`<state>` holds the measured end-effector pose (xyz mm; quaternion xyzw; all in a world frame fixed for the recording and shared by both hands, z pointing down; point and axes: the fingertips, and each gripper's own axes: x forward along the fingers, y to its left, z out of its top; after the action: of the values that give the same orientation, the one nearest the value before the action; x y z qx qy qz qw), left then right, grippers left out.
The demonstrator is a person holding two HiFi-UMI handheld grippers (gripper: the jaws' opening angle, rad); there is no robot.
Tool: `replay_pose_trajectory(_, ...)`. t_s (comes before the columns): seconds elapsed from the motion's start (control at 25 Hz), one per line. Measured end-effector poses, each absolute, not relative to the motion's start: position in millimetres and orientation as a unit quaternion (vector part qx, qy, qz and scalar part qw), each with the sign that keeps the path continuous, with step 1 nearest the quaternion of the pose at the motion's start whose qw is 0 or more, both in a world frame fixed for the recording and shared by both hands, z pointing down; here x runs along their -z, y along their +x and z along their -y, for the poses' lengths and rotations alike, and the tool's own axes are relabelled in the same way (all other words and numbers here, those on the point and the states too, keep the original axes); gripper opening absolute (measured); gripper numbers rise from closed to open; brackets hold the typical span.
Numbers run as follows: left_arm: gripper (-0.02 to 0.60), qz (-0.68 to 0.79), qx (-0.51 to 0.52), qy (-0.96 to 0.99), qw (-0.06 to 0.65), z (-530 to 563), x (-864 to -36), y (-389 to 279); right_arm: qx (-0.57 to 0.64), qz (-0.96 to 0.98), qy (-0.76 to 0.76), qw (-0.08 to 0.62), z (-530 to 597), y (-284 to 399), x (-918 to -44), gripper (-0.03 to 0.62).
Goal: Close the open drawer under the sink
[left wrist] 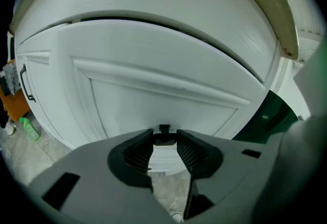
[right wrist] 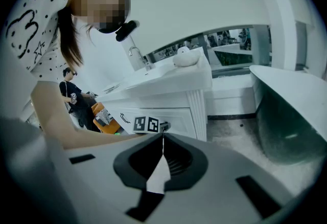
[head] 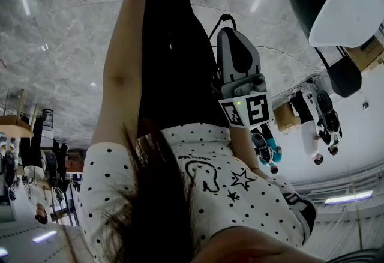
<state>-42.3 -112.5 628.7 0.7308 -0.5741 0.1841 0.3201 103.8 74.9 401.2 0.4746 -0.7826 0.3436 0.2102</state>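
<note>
The white panelled drawer front (left wrist: 153, 64) fills the left gripper view, with a thin dark gap (left wrist: 127, 17) along its top edge under the white counter. My left gripper (left wrist: 164, 138) is close to this panel with its jaws open. A small black part (left wrist: 164, 128) shows just beyond the tips, and the pads do not press on it. My right gripper (right wrist: 162, 138) is shut with nothing in it and faces the white sink cabinet (right wrist: 173, 113) from farther off. The left gripper's marker cube (right wrist: 145, 124) shows in front of that cabinet.
A faucet (right wrist: 137, 57) and a white object (right wrist: 183, 58) stand on the counter. A cabinet door with a black handle (left wrist: 24, 84) is at the left, a green bottle (left wrist: 29, 129) on the floor beside it. A dark green tub (right wrist: 286, 115) stands at the right. People stand behind.
</note>
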Motion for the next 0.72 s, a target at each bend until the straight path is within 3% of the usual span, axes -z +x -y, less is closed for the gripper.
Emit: replay_pose_trajectory(0.72,0.141,0.574,-0.18,0.733,0.318,112.8,-633.1,-40.0,-0.342,0.783,0.476,0.21,-77.0,102.8,-402.2,0.015)
